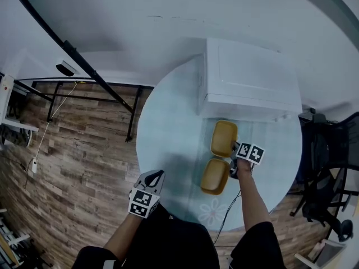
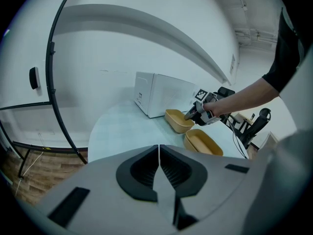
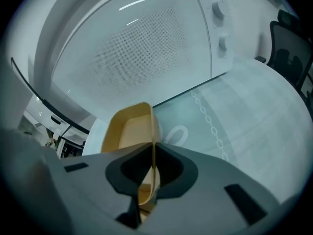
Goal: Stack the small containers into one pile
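Upper yellow container (image 1: pixel 223 136), mid-frame below the white appliance (image 1: pixel 247 83), is pinched by its side wall in the right gripper (image 1: pixel 234 151); lower container (image 1: pixel 215 176) lies just beneath, long axes aligned; left gripper (image 1: pixel 156 176), lower left, is closed on nothing.

Item 1: a round pale-blue table (image 1: pixel 168 122) is standing on a wood-plank floor (image 1: pixel 73 167). Item 2: a white microwave (image 1: pixel 249 80) is sitting at the table's far side, near the white wall (image 1: pixel 140 10). Item 3: a flower print (image 1: pixel 213 210) is showing at the table's near edge, with a black cable (image 1: pixel 230 212) trailing just beside it. Item 4: a black metal frame (image 1: pixel 90 68) is slanting across the left. Item 5: a black office chair (image 1: pixel 331 161) is standing at the right.
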`<state>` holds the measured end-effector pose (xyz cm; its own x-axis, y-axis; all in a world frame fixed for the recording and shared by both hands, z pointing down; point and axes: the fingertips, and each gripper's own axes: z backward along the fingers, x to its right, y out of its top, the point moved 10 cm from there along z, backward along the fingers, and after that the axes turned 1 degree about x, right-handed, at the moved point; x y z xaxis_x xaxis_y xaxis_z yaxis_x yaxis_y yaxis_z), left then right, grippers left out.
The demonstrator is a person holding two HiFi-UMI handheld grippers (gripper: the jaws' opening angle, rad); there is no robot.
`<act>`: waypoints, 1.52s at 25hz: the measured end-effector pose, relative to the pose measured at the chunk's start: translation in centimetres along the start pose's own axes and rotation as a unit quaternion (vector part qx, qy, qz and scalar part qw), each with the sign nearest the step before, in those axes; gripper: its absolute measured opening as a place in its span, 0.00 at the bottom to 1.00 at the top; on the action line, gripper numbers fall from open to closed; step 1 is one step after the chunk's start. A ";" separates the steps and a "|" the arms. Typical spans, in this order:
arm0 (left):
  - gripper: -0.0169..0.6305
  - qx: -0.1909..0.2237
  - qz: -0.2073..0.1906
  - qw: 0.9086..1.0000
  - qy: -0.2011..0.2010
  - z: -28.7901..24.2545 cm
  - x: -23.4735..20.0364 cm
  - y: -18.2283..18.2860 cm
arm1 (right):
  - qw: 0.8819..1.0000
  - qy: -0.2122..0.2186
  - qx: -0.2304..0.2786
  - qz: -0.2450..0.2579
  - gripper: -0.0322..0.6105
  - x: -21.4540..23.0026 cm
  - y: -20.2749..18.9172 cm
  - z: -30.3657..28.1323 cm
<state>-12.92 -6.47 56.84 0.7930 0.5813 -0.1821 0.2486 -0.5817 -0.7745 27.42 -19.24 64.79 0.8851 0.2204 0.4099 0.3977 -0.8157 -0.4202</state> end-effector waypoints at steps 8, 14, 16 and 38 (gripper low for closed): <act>0.06 0.013 -0.015 1.000 -0.019 -0.1 0.8 1.0 | 1.000 0.002 0.019 -0.007 0.11 -0.7 0.7 3.1; 0.06 0.022 -0.019 0.999 -0.028 0.2 0.7 1.4 | 0.999 0.004 0.033 -0.027 0.11 -1.0 -0.2 6.7; 0.06 0.023 -0.026 0.999 -0.031 0.3 0.5 1.5 | 0.999 0.007 0.036 -0.027 0.11 -1.1 -0.6 8.1; 0.06 0.023 -0.036 0.998 -0.041 2.2 0.4 -0.3 | 0.999 0.005 -0.020 -0.046 0.11 -1.4 -13.1 11.2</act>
<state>-13.94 -4.82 55.64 0.7255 0.6661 -0.1730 0.2755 -0.5115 -0.8139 23.67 -2.84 60.67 0.8424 0.2900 0.4542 0.4672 -0.8131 -0.3473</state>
